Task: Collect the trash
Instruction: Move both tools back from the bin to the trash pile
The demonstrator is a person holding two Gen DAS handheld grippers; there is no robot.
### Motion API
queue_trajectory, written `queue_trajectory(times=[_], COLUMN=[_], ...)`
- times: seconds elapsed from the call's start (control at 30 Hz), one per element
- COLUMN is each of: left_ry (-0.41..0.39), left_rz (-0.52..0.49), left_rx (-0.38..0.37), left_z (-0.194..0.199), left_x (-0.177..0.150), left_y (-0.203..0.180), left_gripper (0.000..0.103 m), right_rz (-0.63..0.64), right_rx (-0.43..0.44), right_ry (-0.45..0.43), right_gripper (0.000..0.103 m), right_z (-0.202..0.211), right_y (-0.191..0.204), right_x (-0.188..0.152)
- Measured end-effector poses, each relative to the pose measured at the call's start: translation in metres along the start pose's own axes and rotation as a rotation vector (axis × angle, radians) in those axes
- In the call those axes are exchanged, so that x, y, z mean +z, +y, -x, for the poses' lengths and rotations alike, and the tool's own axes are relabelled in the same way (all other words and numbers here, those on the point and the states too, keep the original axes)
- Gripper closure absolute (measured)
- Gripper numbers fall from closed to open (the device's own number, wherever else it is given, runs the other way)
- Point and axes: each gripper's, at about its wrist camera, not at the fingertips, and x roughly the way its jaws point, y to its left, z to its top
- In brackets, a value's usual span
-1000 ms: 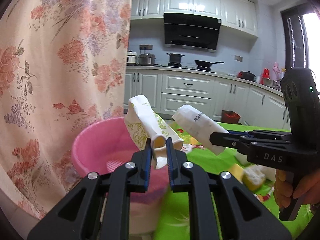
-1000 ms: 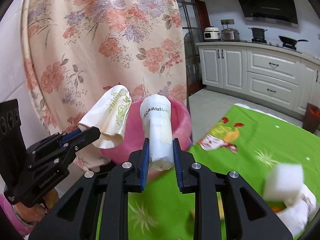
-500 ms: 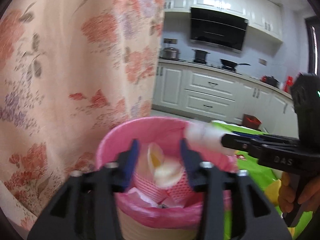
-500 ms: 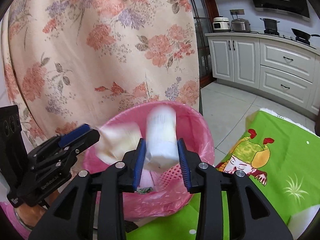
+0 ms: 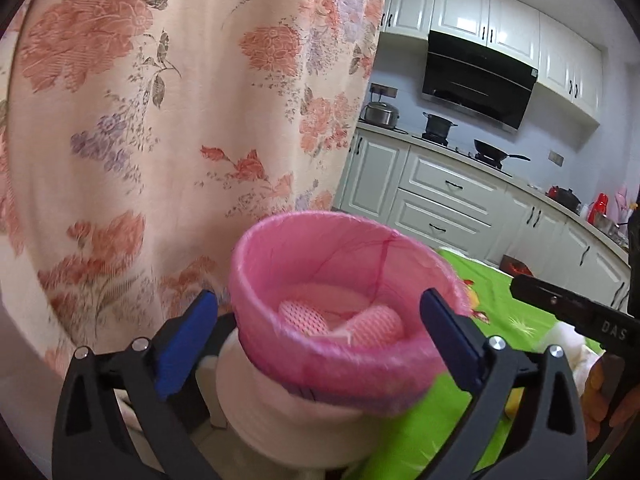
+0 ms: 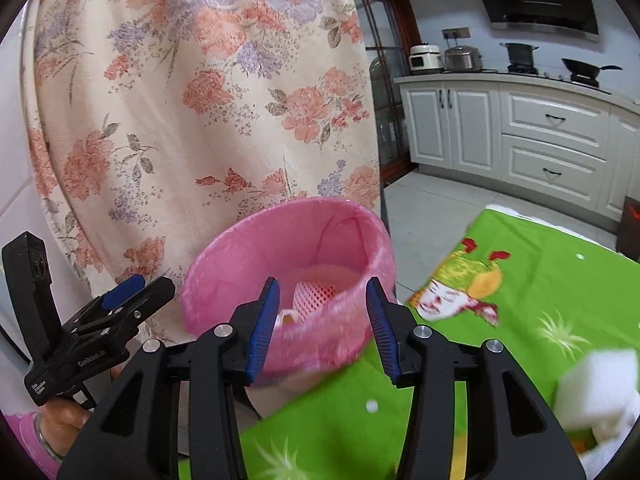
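Trash (image 5: 360, 320) lies in the pink bin (image 5: 304, 248) beyond both just-opened, empty claws: left claw (image 5: 316, 320) wide, right claw (image 6: 322, 320) narrower.

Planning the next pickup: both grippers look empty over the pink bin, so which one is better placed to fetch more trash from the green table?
Right, probably. The right gripper sits on the table side of the pink bin, with white foam scraps beside it; the left gripper, open too, faces the curtain side.
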Motion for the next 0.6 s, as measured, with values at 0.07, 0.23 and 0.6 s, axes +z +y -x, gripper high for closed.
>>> queue_trajectory(times=[0.07, 0.23, 0.6], left_ry=[0.009, 0.048, 0.114], left_rz=[-0.017, -0.112, -0.174], left_rx=[-0.014, -0.083, -0.214], left_z=[0.01, 0.032, 0.041], left_x=[-0.007, -0.03, -0.07], left_y=[-0.009, -0.043, -0.114], left_gripper=[0.005, 0.005, 0.005], right_rz=[0.003, -0.02, -0.133], right_rx=[-0.012, -0.066, -0.229], right_ry=[-0.001, 0.012, 0.013], right_gripper=[0.055, 0.055, 0.049], right_z=[0.015, 0.053, 0.127], right_y=[0.001, -0.009, -0.061], right_x=[-0.01, -0.041, -0.099])
